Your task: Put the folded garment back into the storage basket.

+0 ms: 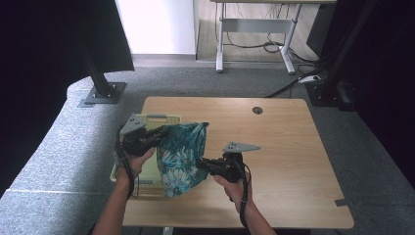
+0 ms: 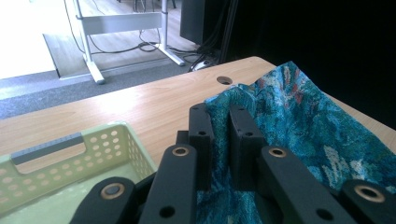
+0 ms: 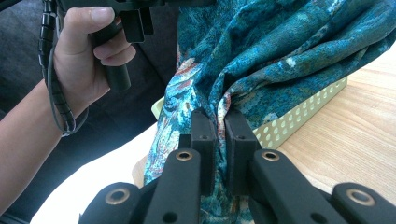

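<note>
With both grippers clamped on the teal floral cloth [image 1: 180, 152], left gripper [image 2: 219, 122] pinching an upper edge, right gripper [image 3: 220, 127] pinching a lower fold; held raised over the green perforated basket [image 1: 147, 171] at table [image 1: 288, 161] left, probably to spread or lower it.

I see a wooden surface [image 1: 284, 142] with a round hole [image 1: 257, 110] near its far edge; beyond it grey carpet [image 1: 195, 81], a white-legged desk [image 1: 254, 24] with cables [image 1: 274, 46] under it; black curtains [image 1: 44, 49] at both sides.
</note>
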